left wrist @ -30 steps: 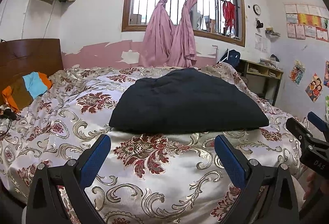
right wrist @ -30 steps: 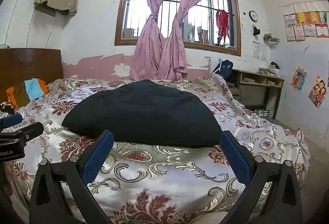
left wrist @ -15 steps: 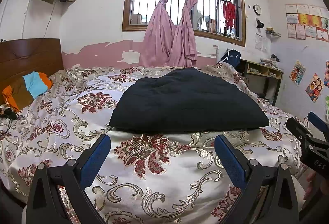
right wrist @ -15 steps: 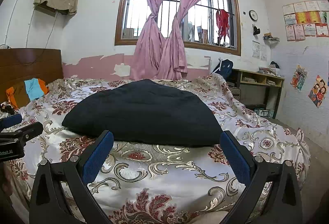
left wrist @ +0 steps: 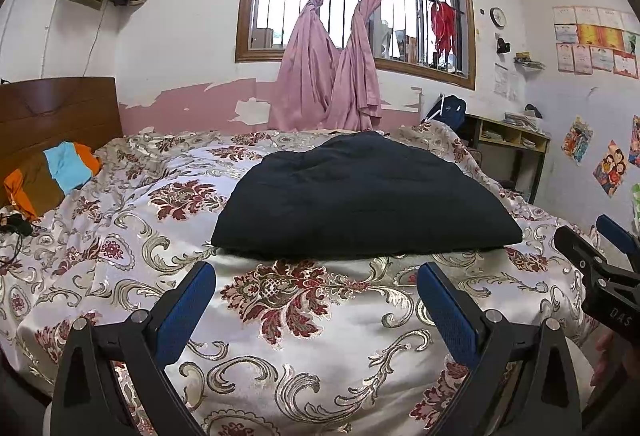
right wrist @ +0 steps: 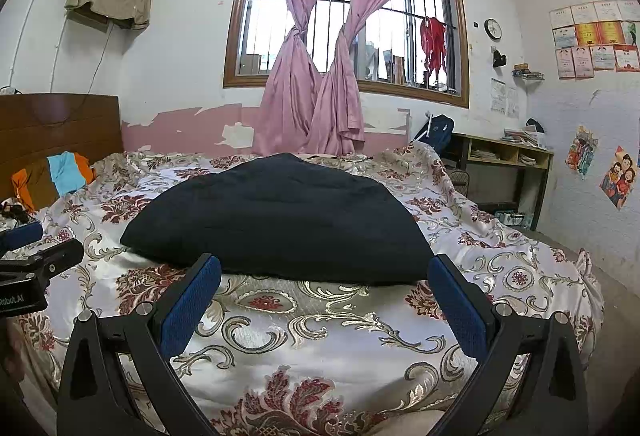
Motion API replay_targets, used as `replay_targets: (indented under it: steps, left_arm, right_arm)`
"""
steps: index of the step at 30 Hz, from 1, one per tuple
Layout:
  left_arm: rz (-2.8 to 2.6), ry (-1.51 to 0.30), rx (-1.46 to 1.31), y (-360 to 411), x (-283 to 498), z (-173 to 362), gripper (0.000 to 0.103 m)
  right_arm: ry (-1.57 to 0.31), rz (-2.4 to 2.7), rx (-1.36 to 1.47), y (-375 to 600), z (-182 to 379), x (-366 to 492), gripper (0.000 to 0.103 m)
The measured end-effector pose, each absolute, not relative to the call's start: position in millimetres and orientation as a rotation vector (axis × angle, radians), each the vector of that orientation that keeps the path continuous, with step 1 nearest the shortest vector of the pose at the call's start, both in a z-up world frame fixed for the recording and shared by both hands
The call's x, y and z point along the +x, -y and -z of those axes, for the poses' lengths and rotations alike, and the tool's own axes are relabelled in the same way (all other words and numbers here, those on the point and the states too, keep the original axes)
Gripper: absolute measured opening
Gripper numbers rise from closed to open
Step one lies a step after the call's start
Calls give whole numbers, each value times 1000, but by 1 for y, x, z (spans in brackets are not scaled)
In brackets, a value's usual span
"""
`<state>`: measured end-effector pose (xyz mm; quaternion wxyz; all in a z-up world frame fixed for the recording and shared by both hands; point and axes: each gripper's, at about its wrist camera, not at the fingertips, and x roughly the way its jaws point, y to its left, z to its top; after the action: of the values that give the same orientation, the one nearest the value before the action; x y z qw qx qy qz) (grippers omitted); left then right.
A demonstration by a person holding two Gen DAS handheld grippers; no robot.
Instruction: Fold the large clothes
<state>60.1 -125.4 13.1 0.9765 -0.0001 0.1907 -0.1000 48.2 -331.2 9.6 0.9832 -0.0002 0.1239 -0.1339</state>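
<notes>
A large black garment [left wrist: 364, 199] lies folded into a flat bundle on the patterned bedspread [left wrist: 292, 300], near the bed's middle; it also shows in the right wrist view [right wrist: 280, 220]. My left gripper [left wrist: 316, 272] is open and empty, held above the bedspread just short of the garment's near edge. My right gripper [right wrist: 324, 264] is open and empty, also just short of the near edge. Each gripper shows at the edge of the other's view: the right one [left wrist: 600, 256] and the left one [right wrist: 36, 248].
An orange, brown and blue cloth [left wrist: 52, 171] lies by the wooden headboard [left wrist: 56, 111] at the left. Pink curtains [left wrist: 340, 75] hang at the far window. A desk with shelves [left wrist: 508, 139] stands by the right wall.
</notes>
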Motion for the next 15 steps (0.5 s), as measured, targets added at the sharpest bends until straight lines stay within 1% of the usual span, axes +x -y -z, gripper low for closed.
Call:
replay_targets:
  steps: [15]
  left_arm:
    - [202,-383,0,125,59,-12,102]
  right_arm:
    - [-250,270,0,331,-10,48,102]
